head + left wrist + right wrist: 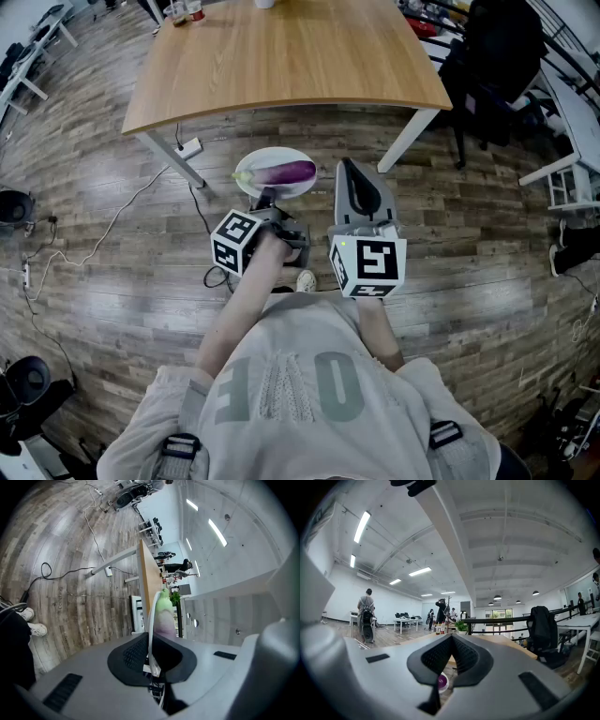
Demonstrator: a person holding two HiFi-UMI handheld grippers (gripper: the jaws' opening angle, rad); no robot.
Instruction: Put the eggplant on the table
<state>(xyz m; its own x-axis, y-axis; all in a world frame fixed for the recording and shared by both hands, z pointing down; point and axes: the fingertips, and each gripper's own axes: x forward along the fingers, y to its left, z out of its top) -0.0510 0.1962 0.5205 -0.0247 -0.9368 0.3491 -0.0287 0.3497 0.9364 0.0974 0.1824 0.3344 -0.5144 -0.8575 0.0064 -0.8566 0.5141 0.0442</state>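
A purple eggplant point(289, 172) with a green stem end lies on a white plate point(253, 167), held in the air just in front of the wooden table point(281, 66). My left gripper point(269, 199) is shut on the plate's near rim. In the left gripper view the plate point(151, 625) shows edge-on between the pads, with the eggplant point(163, 616) on its far side. My right gripper point(347, 169) hovers to the plate's right, shut and holding nothing. In the right gripper view the eggplant point(442, 681) shows low through the gap under that gripper point(452, 639).
Bottles point(183, 11) stand at the table's far left corner. A power strip with cables point(187, 148) lies on the wood floor by the left table leg. A black chair with a jacket point(497, 56) is at the right, with white furniture point(572, 183) beyond it.
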